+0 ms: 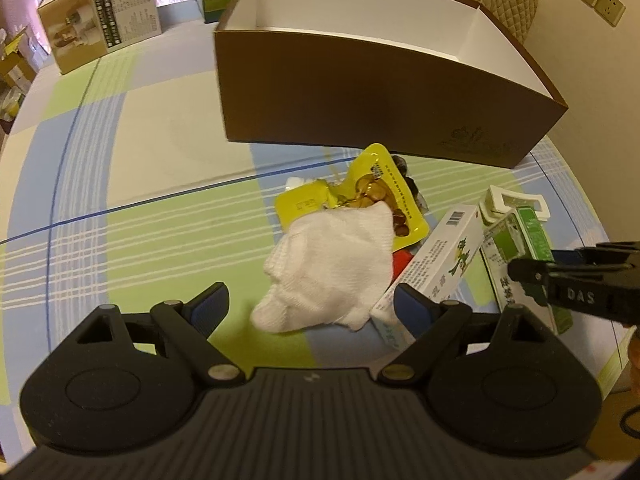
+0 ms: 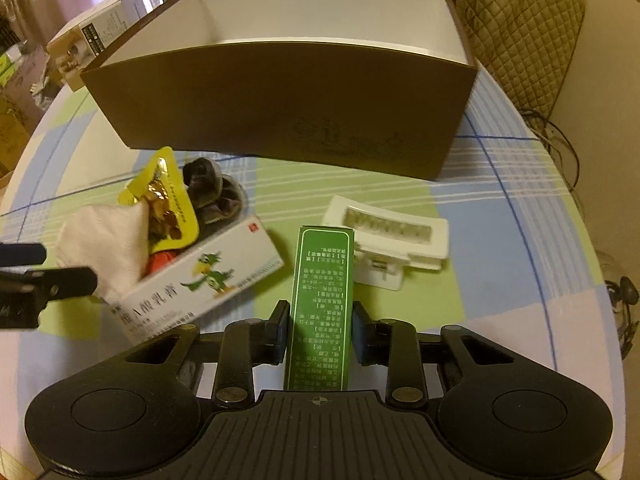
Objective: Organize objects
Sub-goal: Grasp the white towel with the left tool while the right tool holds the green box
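Observation:
My right gripper (image 2: 320, 332) is shut on a tall green box (image 2: 324, 272) that stands upright between its pads on the checked tablecloth. My left gripper (image 1: 310, 300) hangs open just above a white folded cloth (image 1: 328, 272), with nothing between its fingers. The cloth lies partly over a yellow snack packet (image 1: 384, 184). Beside it rests a white carton with a green cartoon bird (image 2: 208, 276). A white plastic case (image 2: 388, 240) lies right of the green box. Behind them all stands a big brown box (image 2: 280, 112), open-topped and white inside.
A small yellow packet (image 1: 304, 204) and dark wrapped packets (image 2: 216, 192) lie by the snack packet. A printed cardboard carton (image 1: 100, 32) stands at the back left. A quilted chair back (image 2: 520, 32) and cables (image 2: 560, 140) are off the table's right edge.

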A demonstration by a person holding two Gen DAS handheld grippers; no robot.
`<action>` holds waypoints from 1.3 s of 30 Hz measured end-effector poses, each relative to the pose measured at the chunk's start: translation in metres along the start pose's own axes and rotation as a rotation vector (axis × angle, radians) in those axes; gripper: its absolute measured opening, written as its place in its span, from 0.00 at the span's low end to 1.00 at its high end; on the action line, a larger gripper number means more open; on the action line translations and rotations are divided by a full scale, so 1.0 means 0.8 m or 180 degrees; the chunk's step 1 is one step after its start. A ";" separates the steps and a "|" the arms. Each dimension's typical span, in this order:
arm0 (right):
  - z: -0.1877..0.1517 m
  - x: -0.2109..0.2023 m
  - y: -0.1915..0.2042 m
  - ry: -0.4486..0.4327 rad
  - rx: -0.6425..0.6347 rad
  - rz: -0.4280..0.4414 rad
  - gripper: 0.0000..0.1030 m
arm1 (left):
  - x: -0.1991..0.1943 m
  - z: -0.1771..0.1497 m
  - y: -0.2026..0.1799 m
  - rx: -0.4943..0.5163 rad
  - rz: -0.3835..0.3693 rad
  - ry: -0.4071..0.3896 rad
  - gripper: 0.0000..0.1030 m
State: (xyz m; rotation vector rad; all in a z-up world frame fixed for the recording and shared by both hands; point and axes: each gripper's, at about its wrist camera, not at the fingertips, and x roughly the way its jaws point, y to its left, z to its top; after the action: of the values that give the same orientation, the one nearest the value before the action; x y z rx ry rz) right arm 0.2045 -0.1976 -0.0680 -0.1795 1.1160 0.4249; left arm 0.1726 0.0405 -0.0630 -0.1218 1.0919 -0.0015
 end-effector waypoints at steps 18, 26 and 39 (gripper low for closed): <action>-0.005 -0.004 -0.006 -0.0020 -0.0082 0.0019 0.27 | 0.041 0.011 -0.005 -0.0017 0.0010 -0.0035 0.61; -0.009 -0.005 -0.002 -0.0034 -0.0196 0.0034 0.27 | 0.018 -0.020 0.034 -0.0119 -0.0011 -0.0004 0.46; -0.018 -0.007 0.001 -0.0040 -0.0198 0.0093 0.27 | 0.001 -0.052 0.053 -0.0163 -0.0024 0.0081 0.63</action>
State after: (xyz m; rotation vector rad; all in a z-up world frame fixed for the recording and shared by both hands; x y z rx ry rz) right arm 0.1904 -0.2030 -0.0694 -0.2153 1.0948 0.4865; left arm 0.1337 0.0783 -0.0870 -0.1725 1.1173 0.0181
